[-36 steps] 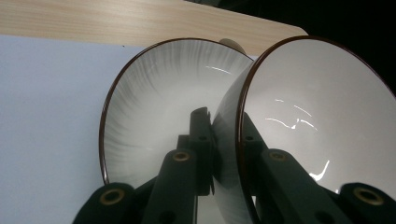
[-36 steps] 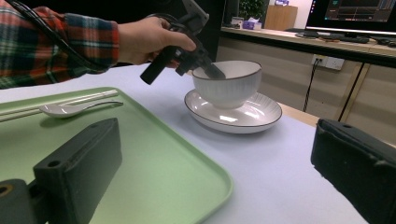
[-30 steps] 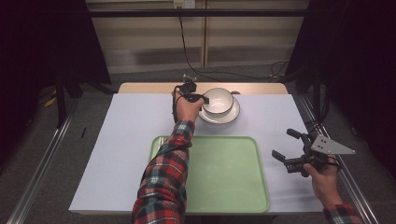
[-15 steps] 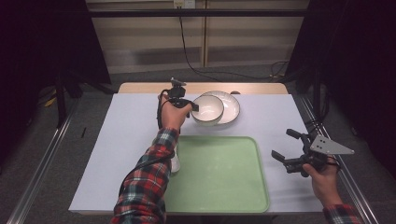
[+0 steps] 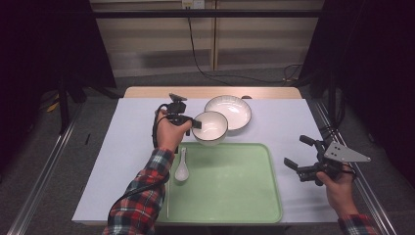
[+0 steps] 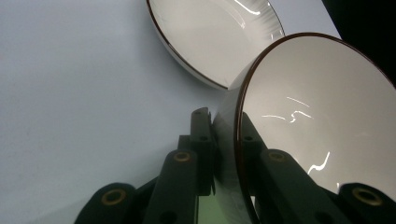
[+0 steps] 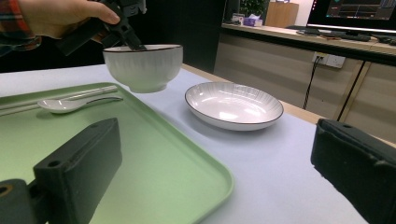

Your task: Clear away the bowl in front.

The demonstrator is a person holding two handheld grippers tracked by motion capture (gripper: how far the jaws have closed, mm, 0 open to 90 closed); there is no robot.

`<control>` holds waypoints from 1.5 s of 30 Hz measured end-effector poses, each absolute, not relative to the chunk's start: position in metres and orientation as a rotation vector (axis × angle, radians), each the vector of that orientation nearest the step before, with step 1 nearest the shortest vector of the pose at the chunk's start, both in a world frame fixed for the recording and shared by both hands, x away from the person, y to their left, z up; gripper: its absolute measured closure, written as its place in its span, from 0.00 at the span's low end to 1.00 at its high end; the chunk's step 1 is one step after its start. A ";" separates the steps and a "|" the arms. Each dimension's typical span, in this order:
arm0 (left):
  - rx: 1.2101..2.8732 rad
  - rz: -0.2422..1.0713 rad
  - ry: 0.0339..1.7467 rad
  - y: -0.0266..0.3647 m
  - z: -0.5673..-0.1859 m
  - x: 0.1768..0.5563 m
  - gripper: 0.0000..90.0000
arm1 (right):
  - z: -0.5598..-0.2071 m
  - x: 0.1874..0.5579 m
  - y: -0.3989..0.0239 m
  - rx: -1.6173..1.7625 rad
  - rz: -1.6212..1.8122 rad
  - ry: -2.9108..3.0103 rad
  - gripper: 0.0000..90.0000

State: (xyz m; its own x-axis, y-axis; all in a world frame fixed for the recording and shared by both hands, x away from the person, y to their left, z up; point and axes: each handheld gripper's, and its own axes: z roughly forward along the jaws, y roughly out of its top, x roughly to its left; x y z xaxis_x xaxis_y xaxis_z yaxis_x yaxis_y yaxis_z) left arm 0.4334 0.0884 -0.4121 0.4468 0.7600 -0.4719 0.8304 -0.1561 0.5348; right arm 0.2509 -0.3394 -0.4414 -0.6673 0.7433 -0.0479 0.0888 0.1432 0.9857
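Left gripper: jaws pinching the rim of the bowl, one jaw inside, one outside. Bowl: white, dark-rimmed, held clear of the table above the tray's far left edge, just beside the plate. Plate: white, on the table beyond the tray. Tray: green; spoon and chopsticks along its left side. Right gripper: jaws spread, nothing between them, near the tray's right edge.

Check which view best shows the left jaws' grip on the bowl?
Left gripper view: the left gripper pinches the bowl rim, one jaw each side. High view shows it small; right gripper view shows the bowl lifted, clear of the tray.
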 end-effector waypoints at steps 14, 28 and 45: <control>1.981 -0.148 1.321 0.102 -0.414 0.401 0.91 | -0.443 0.252 -0.338 0.782 1.555 1.898 0.01; 2.009 -0.176 1.288 0.110 -0.416 0.371 0.91 | -0.444 0.254 -0.336 0.784 1.545 1.910 0.01; 2.064 -0.203 1.258 0.114 -0.423 0.345 0.91 | -0.444 0.254 -0.335 0.788 1.544 1.907 0.01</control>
